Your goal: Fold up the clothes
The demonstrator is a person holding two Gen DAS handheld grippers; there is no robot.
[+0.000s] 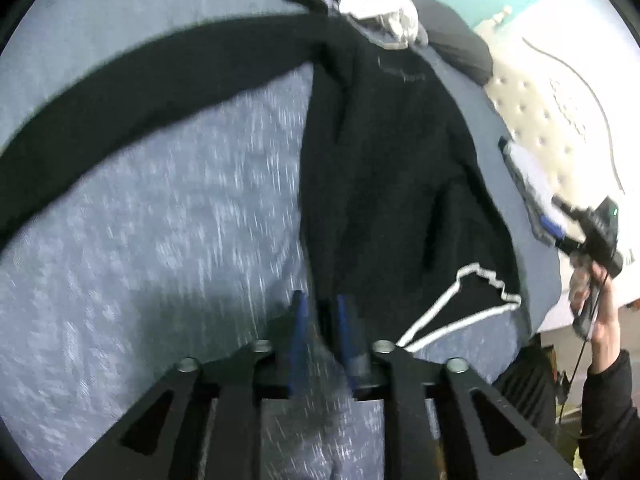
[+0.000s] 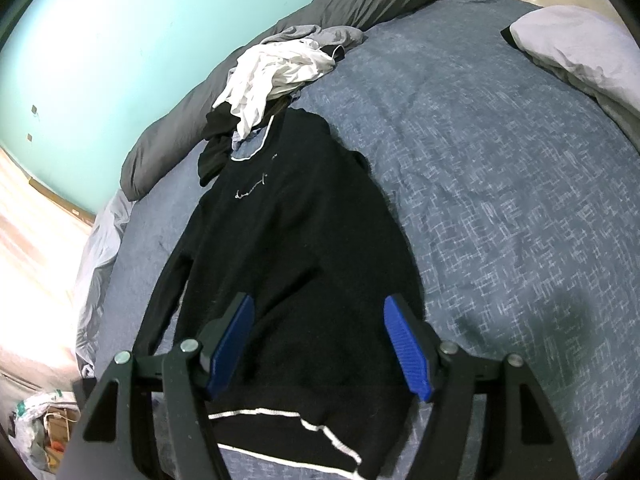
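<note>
Lying flat beneath both grippers – black sweater (image 2: pixel 296 248); right gripper (image 2: pixel 320 344) spread wide, left gripper (image 1: pixel 320 316) narrowly parted, empty.

Black long-sleeve sweater (image 2: pixel 304 248) lying flat, front up, on the blue patterned bed (image 2: pixel 500 184); white trim at collar and hem, small pale script on chest. Hem near, collar far. One sleeve stretched out sideways. Crumpled white and dark clothes pile (image 2: pixel 272 76) beside the collar.

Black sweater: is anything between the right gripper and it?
Nothing visible. The right gripper hangs with jaws open directly over the black sweater, which lies spread on the blue bedspread. The pile of clothes sits beyond its collar.
</note>
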